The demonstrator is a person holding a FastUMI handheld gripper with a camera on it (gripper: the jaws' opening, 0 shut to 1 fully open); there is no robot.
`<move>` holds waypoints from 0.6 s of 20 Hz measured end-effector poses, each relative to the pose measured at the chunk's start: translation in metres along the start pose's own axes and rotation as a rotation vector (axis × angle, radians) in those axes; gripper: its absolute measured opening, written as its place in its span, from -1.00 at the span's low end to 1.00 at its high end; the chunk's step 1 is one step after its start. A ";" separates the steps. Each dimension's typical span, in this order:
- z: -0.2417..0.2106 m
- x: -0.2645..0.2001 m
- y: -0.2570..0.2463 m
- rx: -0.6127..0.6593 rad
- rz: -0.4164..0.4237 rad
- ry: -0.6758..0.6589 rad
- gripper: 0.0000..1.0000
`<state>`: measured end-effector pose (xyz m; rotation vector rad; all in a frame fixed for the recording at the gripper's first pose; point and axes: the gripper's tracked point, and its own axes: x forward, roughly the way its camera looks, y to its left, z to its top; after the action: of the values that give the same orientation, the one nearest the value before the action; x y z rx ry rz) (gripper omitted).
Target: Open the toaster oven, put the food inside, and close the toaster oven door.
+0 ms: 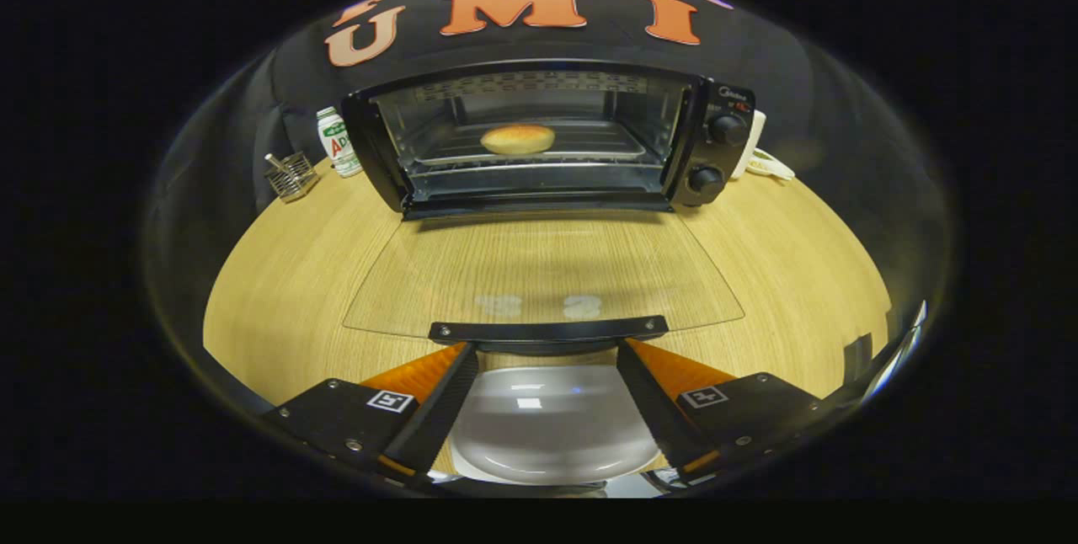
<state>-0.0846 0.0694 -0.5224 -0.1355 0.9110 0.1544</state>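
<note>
A black toaster oven stands at the back of the wooden table, with its glass door folded down flat toward me. A round bun lies on the rack inside the cavity. The door's black handle sits just ahead of my fingertips. My gripper is open, its two fingers spread wide just below the handle, touching nothing that I can see. Between the fingers, underneath them, lies an empty white plate.
Two black knobs sit on the oven's right panel. A small wire basket and a white bottle with a green label stand left of the oven. A white cord and plug lie to its right.
</note>
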 end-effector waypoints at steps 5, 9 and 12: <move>0.019 -0.014 0.000 0.007 0.001 -0.052 0.98; 0.045 -0.027 -0.002 0.015 0.003 -0.114 0.97; 0.074 -0.038 -0.003 0.030 0.006 -0.185 0.96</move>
<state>-0.0493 0.0768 -0.4476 -0.0889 0.7292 0.1564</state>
